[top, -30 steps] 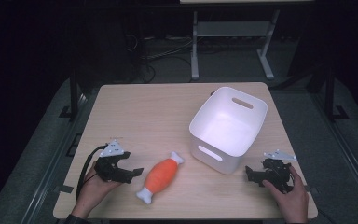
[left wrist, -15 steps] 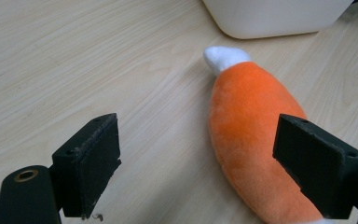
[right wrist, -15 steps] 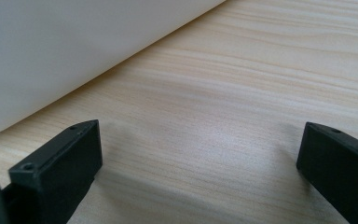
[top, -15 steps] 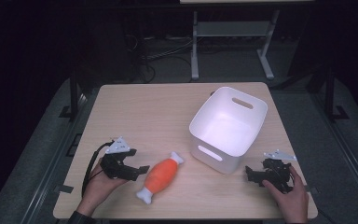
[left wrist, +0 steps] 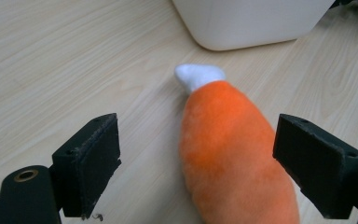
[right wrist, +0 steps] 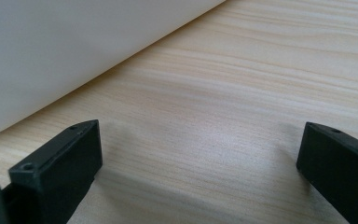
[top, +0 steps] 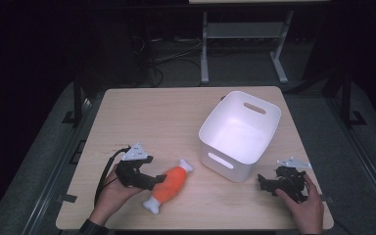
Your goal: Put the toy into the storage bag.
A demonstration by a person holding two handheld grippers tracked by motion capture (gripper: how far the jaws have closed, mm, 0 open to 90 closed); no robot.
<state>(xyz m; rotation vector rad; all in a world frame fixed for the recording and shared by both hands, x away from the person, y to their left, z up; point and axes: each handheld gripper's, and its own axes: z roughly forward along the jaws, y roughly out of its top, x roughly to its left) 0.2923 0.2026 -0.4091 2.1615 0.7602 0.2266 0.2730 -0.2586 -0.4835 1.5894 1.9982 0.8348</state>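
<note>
An orange plush toy with white ends (top: 170, 186) lies on the wooden table (top: 156, 117) near its front edge, left of centre. My left gripper (top: 157, 179) is open, and its jaws stand on either side of the toy's orange body (left wrist: 235, 149) without touching it. A white plastic bin (top: 239, 134) with handle slots sits right of centre, empty. My right gripper (top: 262, 183) rests open on the table at the front right, close to the bin's near wall (right wrist: 74, 51), with nothing between its jaws.
A person's hands hold both grippers at the table's front edge. Bare wood lies behind the toy and left of the bin. Dark floor, cables and a metal stand (top: 245, 34) surround the table beyond its far edge.
My left gripper has slid to the right along the table until its open jaws reach around the orange toy. The right gripper, the toy and the bin have stayed in place.
</note>
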